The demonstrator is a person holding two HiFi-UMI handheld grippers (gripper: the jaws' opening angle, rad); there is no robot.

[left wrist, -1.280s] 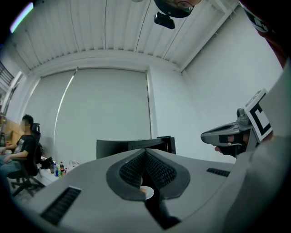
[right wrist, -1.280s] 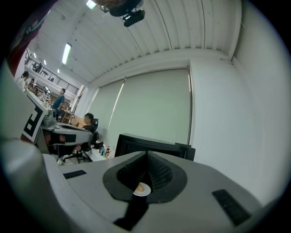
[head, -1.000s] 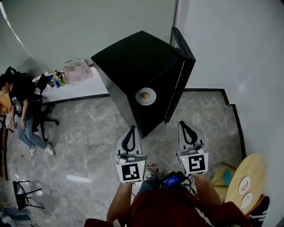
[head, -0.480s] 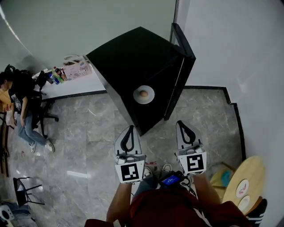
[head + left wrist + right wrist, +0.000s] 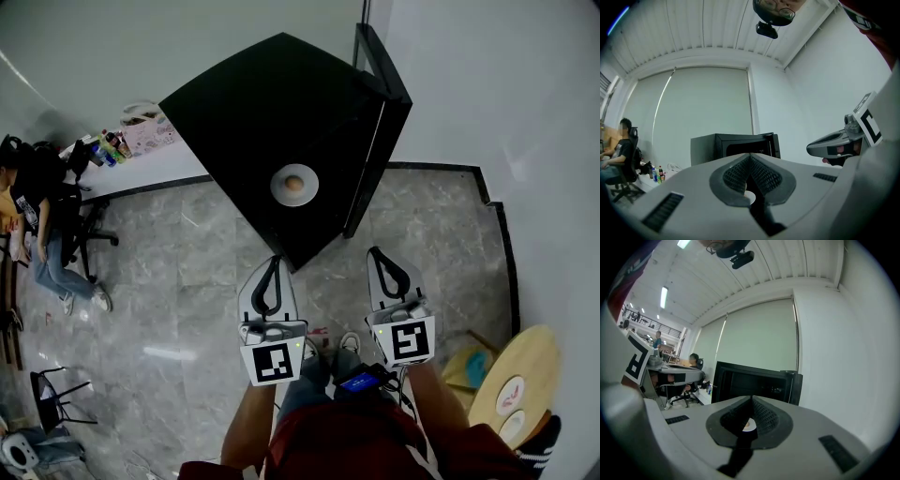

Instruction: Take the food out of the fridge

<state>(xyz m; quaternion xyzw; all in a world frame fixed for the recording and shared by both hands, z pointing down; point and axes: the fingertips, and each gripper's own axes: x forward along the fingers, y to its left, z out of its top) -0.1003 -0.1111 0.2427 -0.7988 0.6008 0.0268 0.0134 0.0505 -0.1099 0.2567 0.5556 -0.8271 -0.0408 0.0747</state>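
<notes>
Where the person stands: grey marble floor, square in front of the fridge.
fridge: black box against the white wall; open front faces the person; dark inside in both gripper views.
fridge door: stands open on the right side, nearly edge-on in the head view.
food: one round tan piece, middle of the plate.
plate: small, white, round; lies within the fridge's black outline at the open front; which shelf cannot be told. Also shows as a pale spot through the hole behind the jaw tips in the right gripper view.
left gripper: jaws closed tip to tip, nothing between them; points at the fridge, short of its near corner, not touching it.
right gripper: jaws likewise pressed together, empty; just below the open door's lower end, apart from it. The two grippers are side by side with a gap between them.
desk: white, left of the fridge along the wall; bottles and a pale bag on it.
seated person: far left, on a black chair by the desk's end, well apart from the fridge.
round table: wooden, lower right by the wall, behind the right gripper.
</notes>
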